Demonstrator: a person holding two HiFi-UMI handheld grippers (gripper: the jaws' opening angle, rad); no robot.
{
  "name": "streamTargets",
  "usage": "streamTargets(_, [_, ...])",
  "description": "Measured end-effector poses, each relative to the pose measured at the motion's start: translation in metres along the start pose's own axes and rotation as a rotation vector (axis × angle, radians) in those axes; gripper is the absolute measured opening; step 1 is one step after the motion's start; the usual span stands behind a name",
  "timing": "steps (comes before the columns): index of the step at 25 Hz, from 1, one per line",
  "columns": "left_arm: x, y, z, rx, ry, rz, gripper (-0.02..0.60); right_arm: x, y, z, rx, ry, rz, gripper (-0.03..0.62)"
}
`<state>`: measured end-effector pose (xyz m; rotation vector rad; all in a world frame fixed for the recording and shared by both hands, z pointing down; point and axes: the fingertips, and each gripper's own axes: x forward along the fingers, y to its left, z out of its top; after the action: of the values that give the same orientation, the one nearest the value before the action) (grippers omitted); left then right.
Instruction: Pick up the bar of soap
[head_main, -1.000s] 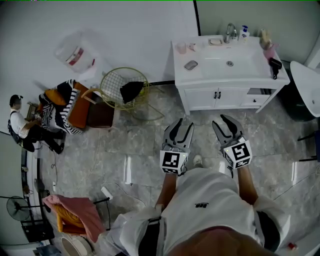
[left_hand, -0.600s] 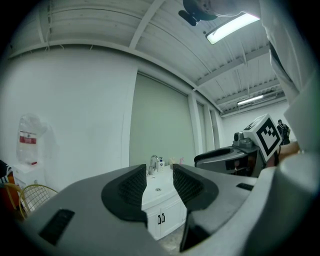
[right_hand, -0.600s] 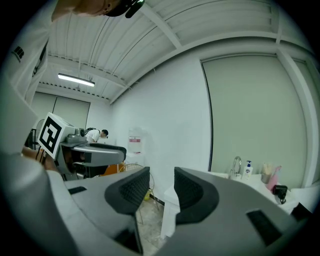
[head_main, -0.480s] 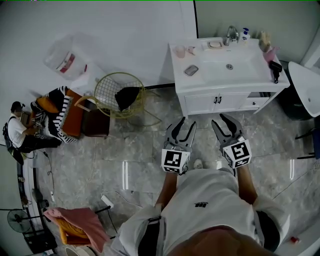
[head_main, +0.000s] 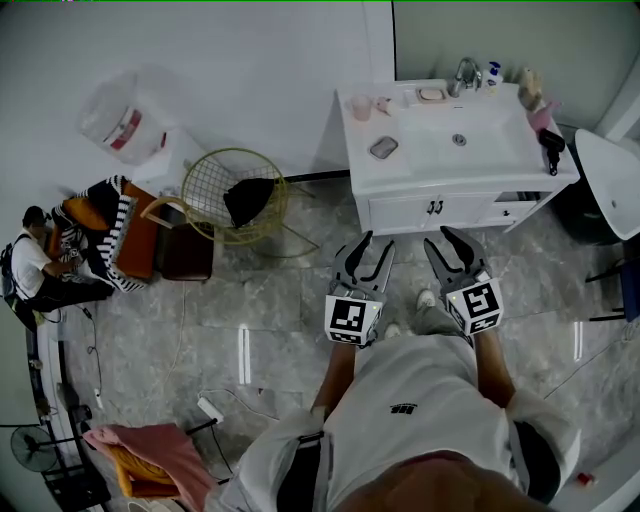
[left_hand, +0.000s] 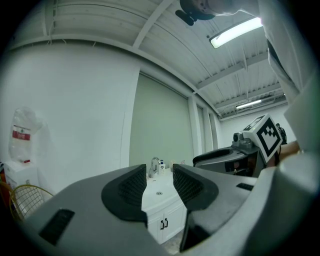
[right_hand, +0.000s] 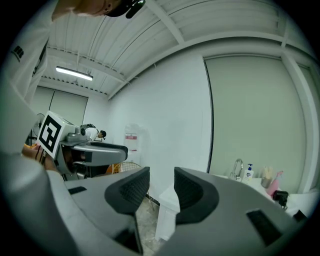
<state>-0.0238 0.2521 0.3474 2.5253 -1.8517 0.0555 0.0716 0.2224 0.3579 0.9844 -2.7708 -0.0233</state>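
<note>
Two empty grippers over floor (head_main: 280, 300): left gripper (head_main: 377, 243), right gripper (head_main: 438, 238), fingers apart.
Bar of soap (head_main: 432, 94) lies at bench (head_main: 500, 150) rear, beside tap (head_main: 463, 72), well apart from both.

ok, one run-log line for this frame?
phase: pre-reach | left gripper: open, empty | right gripper: open, empty | bar of soap: on vanity by faucet, untouched

No text legible, red label (head_main: 127, 129) on plastic bag (head_main: 103, 100) too small, shirt logo (head_main: 403, 409) unreadable
</note>
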Motion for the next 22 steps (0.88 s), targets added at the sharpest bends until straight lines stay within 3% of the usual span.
streamTargets(22, [0.133, 0.044, 0.004, 0.018, 0.022, 0.056, 0.178, 0.101, -0.100, 0.005, 0.026, -0.007, 0.101, 0.164])
